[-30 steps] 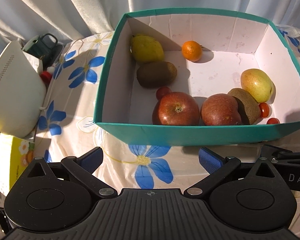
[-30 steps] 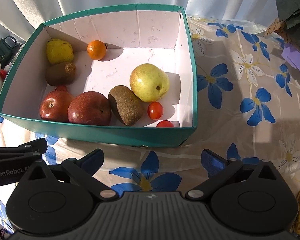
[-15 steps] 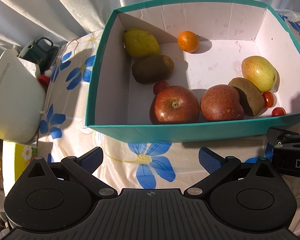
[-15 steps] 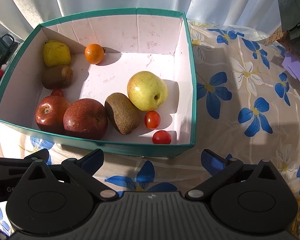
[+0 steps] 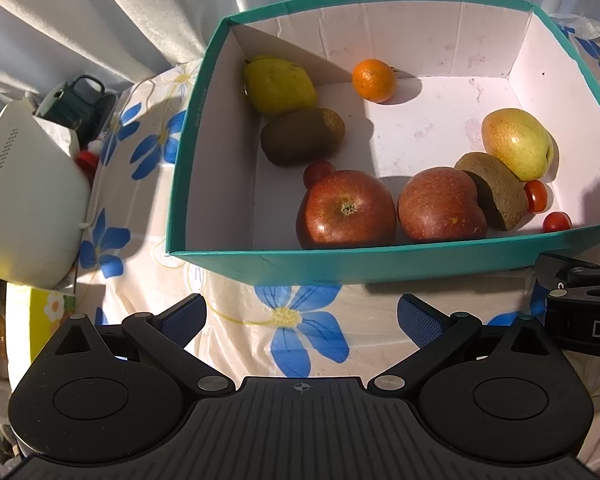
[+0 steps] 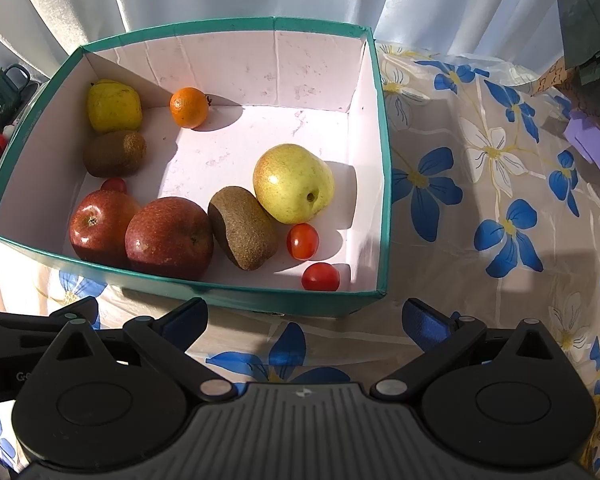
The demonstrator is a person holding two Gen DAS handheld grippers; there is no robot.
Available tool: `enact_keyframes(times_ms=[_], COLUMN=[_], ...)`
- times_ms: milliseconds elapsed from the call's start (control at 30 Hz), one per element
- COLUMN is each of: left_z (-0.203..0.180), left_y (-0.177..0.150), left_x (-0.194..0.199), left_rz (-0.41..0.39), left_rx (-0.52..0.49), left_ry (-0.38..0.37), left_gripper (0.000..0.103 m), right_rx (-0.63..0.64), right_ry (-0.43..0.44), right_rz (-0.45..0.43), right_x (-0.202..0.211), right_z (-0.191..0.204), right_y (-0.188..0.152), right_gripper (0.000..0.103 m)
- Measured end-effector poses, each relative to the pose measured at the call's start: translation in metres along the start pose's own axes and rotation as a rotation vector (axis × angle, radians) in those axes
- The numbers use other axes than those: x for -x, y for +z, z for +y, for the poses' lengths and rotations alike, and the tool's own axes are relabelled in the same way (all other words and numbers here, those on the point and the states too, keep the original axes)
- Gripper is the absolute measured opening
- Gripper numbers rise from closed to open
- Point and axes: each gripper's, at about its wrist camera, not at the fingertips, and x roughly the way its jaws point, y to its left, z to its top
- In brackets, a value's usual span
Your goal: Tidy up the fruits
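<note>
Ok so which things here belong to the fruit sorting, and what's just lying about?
For the job: teal box; two red apples; two kiwis; two pears; mandarin; three cherry tomatoes.

Lying about: white container; dark green mug; purple object; floral tablecloth.

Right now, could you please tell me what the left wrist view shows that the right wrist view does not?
Only the left wrist view shows the white perforated container and a yellow carton beside the table. Only the right wrist view shows the purple object and the dark green box. Both show the teal box of fruit, including the orange, on the floral tablecloth, with each open gripper empty.
</note>
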Motion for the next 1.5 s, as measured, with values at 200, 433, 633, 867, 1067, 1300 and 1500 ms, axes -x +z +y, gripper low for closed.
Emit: enact_keyframes(times_ms=[200,433,633,867,1067,1300,1500], left_z=[-0.0008,-0.0006,-0.0007,-0.0003,-0.0005,-0.0006,-0.0011], left_y=[0.0004,0.0002,0.0005,0.0009,0.0016,0.0020,0.0022], left_x=[-0.0003,-0.0010,-0.0015,-0.0022,-0.0033,-0.0038,-0.0042], left_rz=[0.004,0.010,0.011,0.014,0.015,0.015,0.010], left_rx=[-0.004,-0.008,-0.007,-0.011,-0.016,-0.017,-0.027], left_ry=[0.000,-0.004,0.000,0.001,0.002,0.003,0.012], left_gripper=[0.103,0.103,0.103,0.103,0.103,0.103,0.103], right_rx=[0.001,0.002,0.007,0.011,0.011,0.014,0.015], right_ry=[0.000,-0.001,-0.006,-0.006,-0.008,-0.009,-0.010], right_rz=[0.001,0.002,0.000,0.003,0.004,0.005,0.007], right_x=[-0.0002,-0.0001,0.0003,-0.0003,-0.0004,-0.0003,-0.0008], right_z=[-0.0003,-0.0009,-0.0005,0.0002,0.0012,0.0013,0.0011], right_y=[-0.0002,0.0001,0.0011,0.0020,0.0019,0.0020,0.0020], right_gripper=[0.103,0.103,0.103,0.103,0.103,0.103,0.103])
